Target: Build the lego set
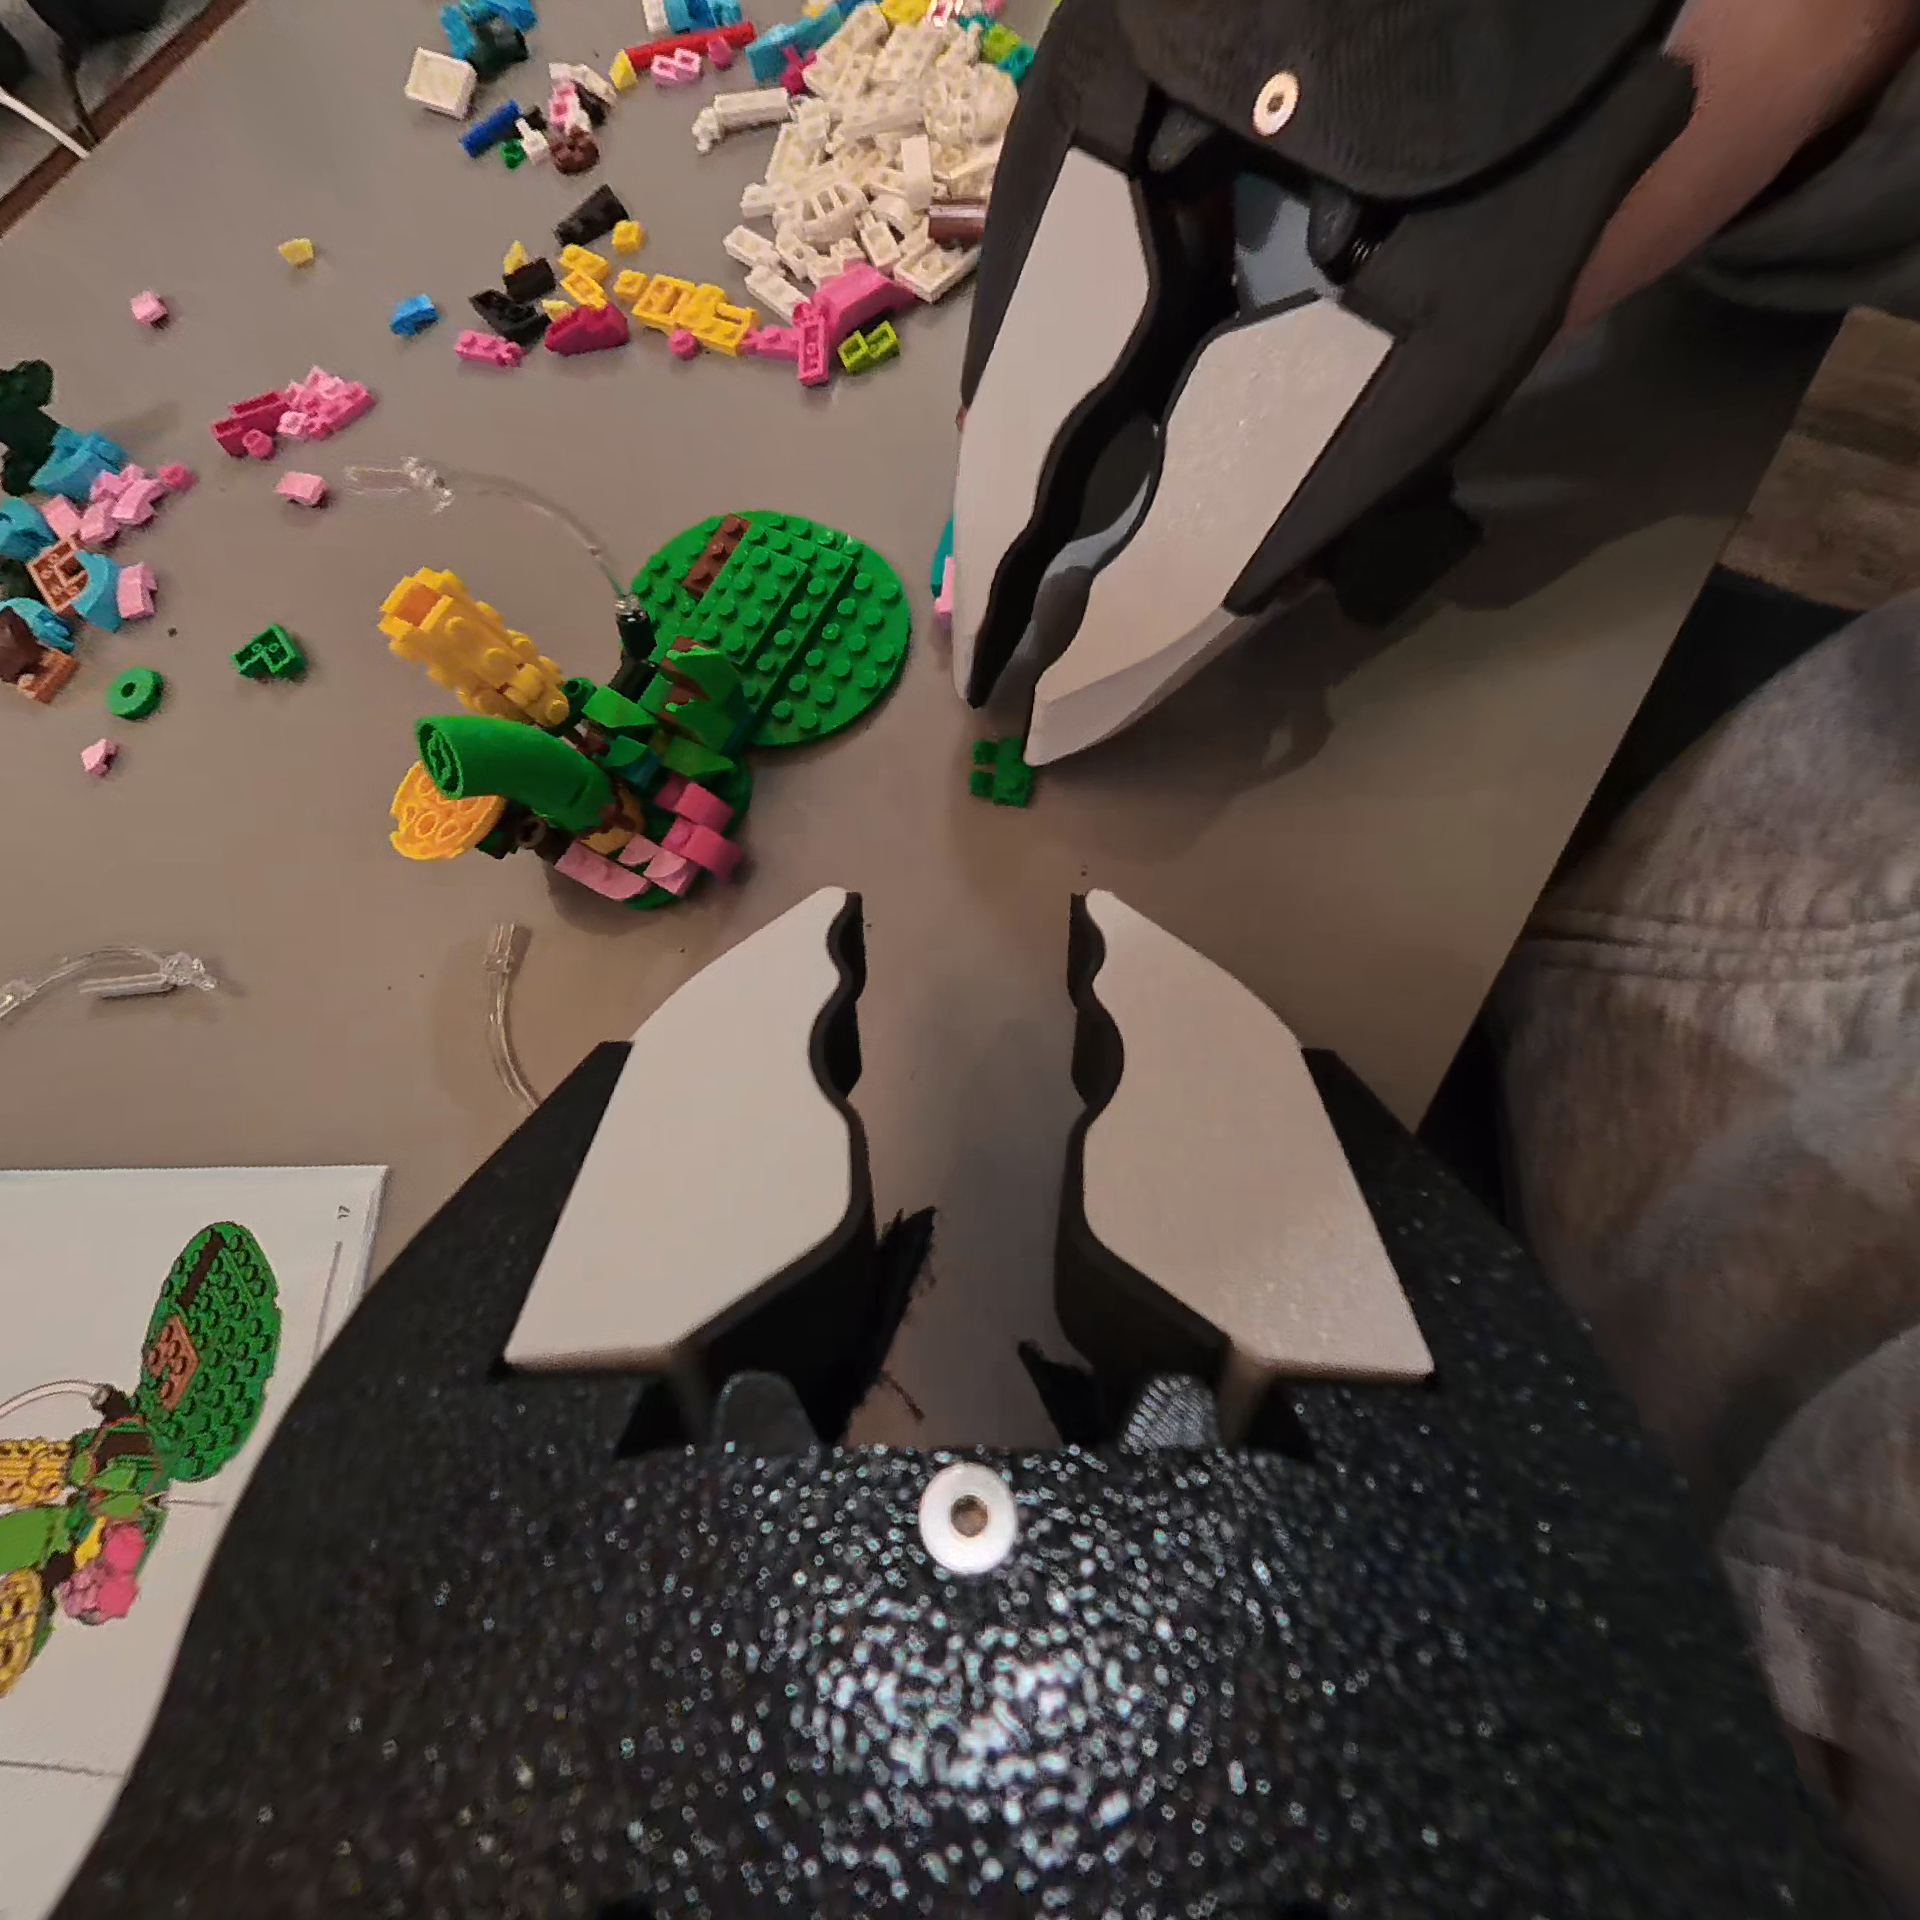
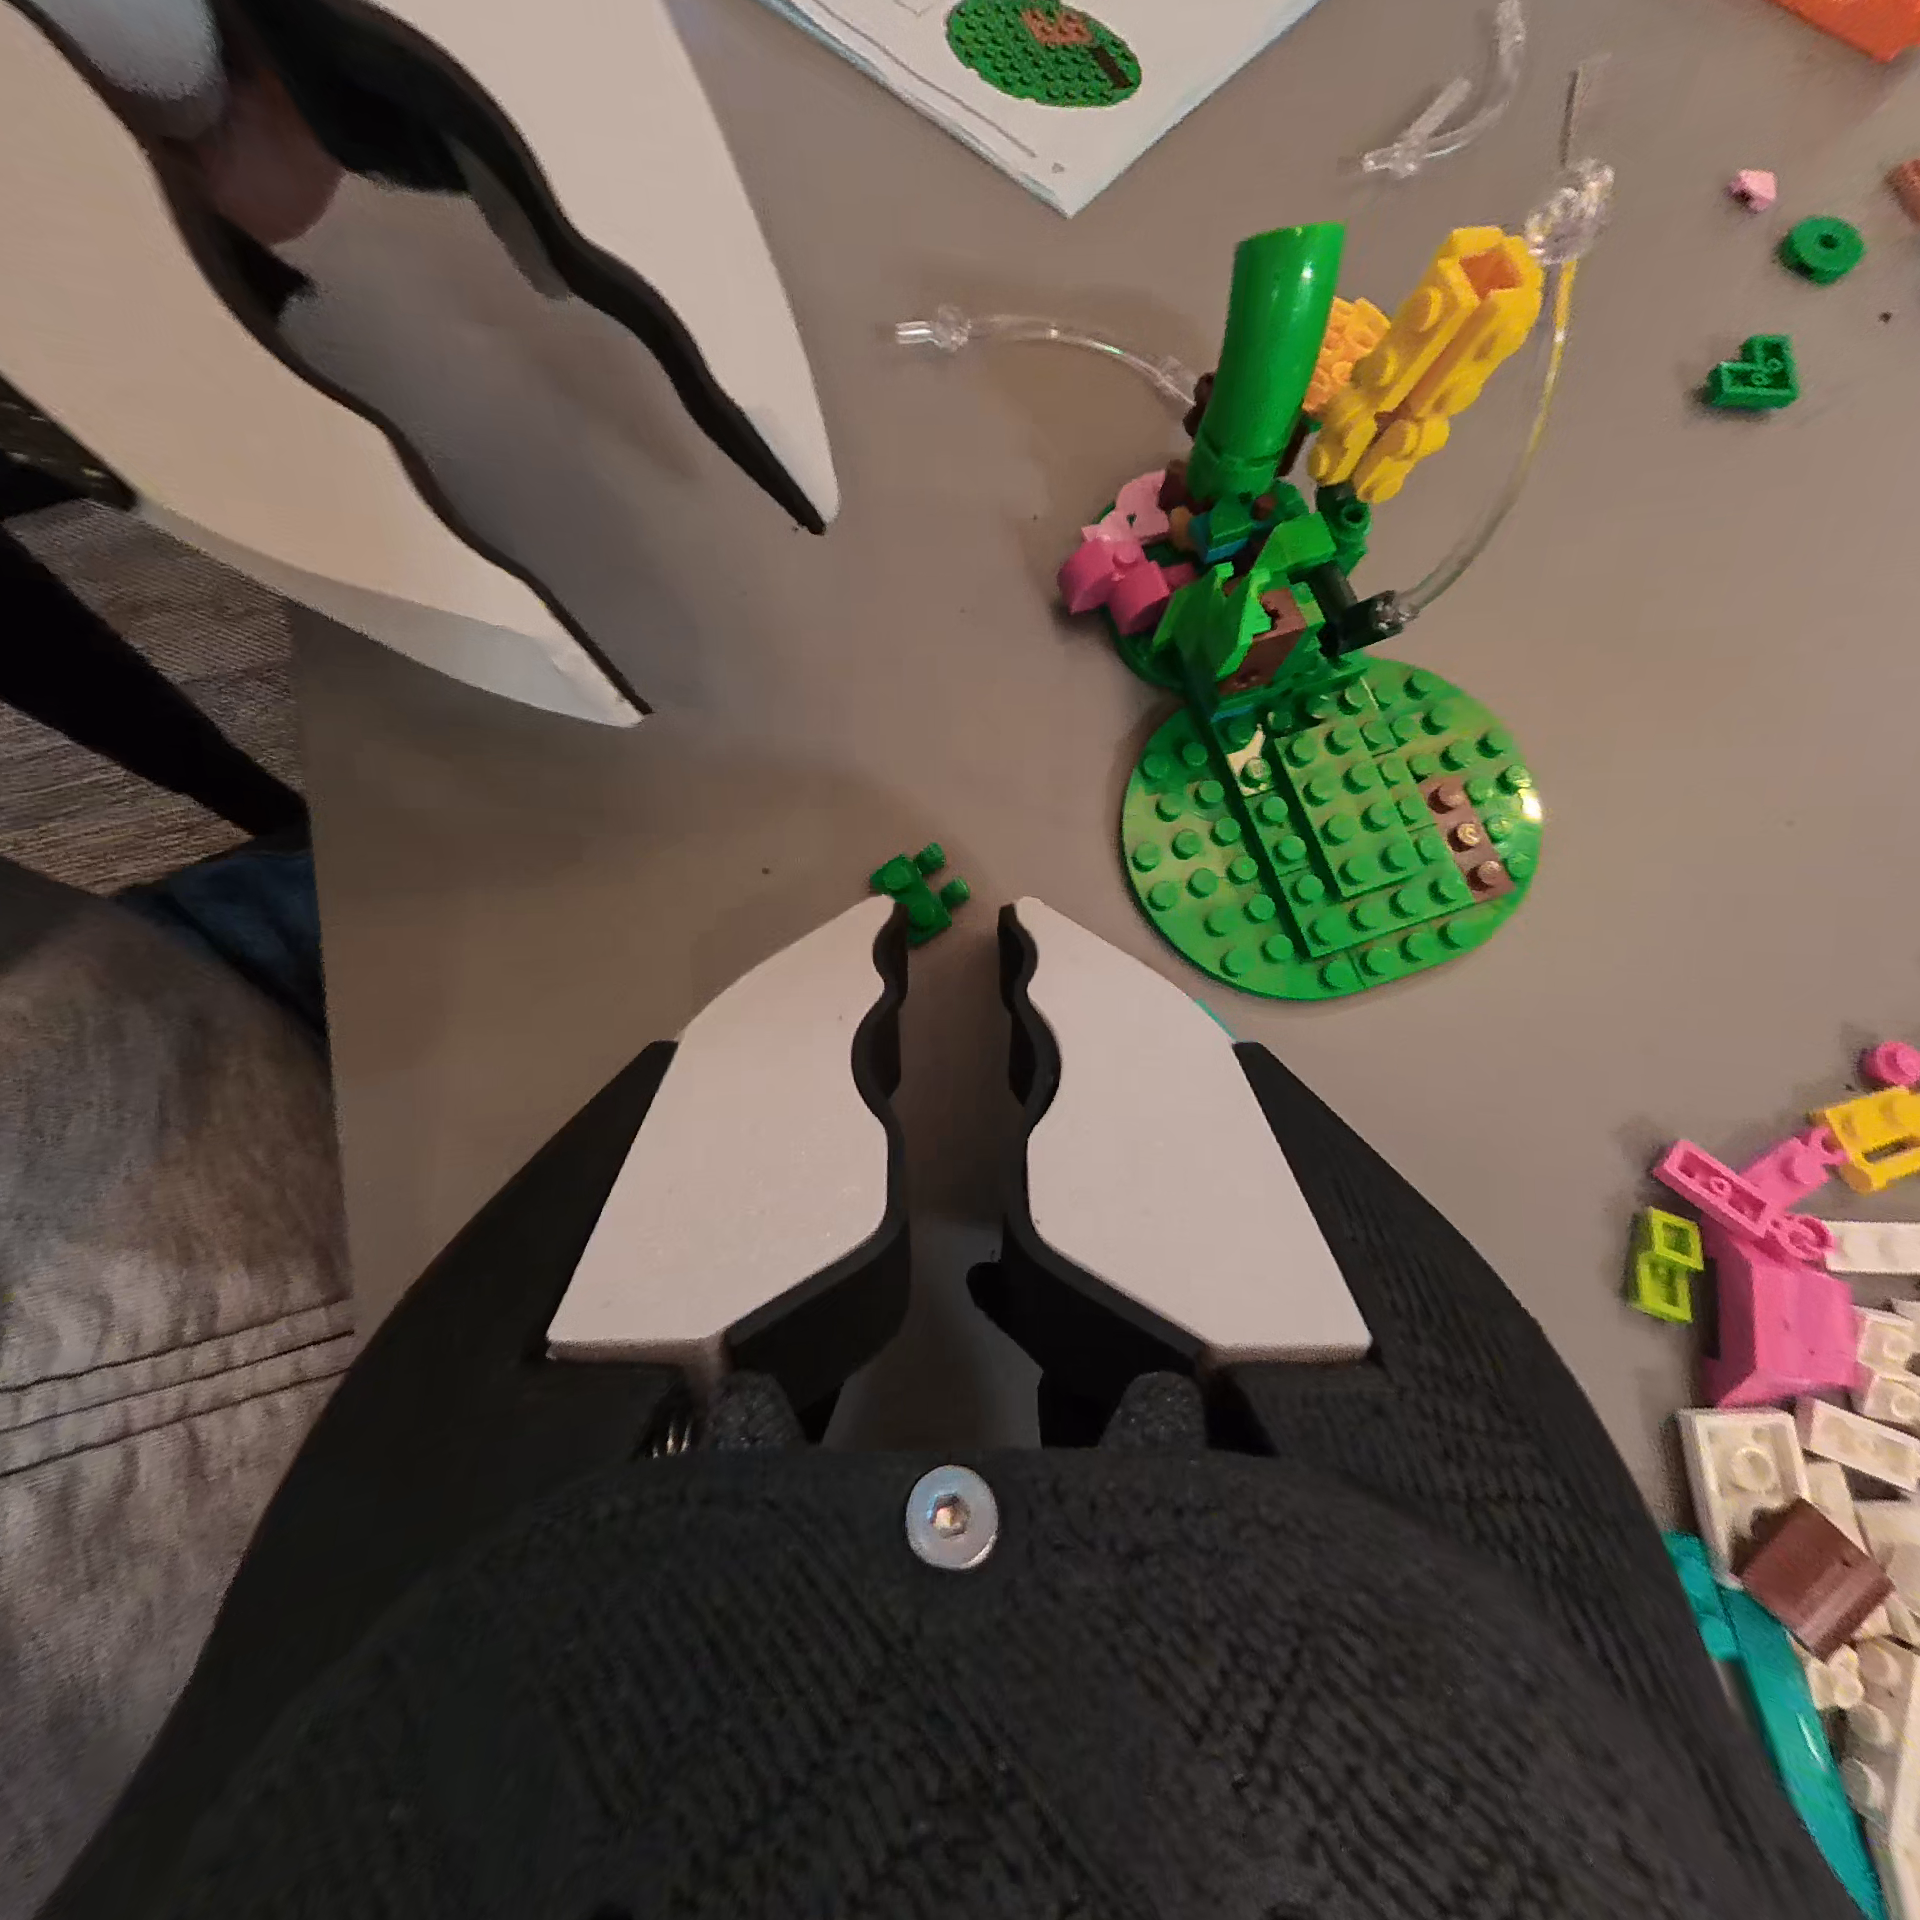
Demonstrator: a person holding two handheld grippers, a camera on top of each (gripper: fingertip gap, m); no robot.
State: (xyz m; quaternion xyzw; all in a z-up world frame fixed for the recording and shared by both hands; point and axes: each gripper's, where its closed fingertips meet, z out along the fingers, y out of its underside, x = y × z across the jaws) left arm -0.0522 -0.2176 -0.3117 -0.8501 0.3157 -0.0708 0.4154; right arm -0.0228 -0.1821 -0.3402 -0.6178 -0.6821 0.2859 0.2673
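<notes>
- Two hand-held grippers over a grey surface [image 1: 727, 447], both spread and holding nothing.
- Left hand-held gripper [image 1: 966, 914]: fingers wide apart, bare surface between them, nothing touched.
- Right hand-held gripper [image 2: 948, 920]: fingers narrowly parted, tips low at the surface; small green brick piece [image 2: 920, 891] lying right at the tip of its left finger [image 2: 790, 1091], possibly touching it, clear of the other pad, not pinched.
- Same green piece just ahead and slightly right of the left hand-held gripper, lying flat on the surface.
- Ahead and to the right of the right hand-held gripper, near: round green studded plate [image 2: 1330, 831] with stacked green plates and a brown strip, joined to a small brick model [image 2: 1288, 468] of a green tube, yellow column and pink petals.
- Same model ahead and left of the left hand-held gripper.
- Clear plastic curved pieces [image 1: 509, 1018] left of the left hand-held gripper, near the model.
- Printed instruction booklet [image 1: 187, 1455] close to the left side of the left hand-held gripper's body, showing a picture of the green build.
- Farther ahead of the left hand-held gripper: pile of white bricks [image 1: 883, 156], with scattered yellow, pink, black and blue bricks [image 1: 623, 301] beside it.
- Pink and white bricks [image 2: 1787, 1309] close on the right of the right hand-held gripper.
- Grey fabric [image 2: 156, 1195] beyond the surface edge, on the left of the right hand-held gripper.
</notes>
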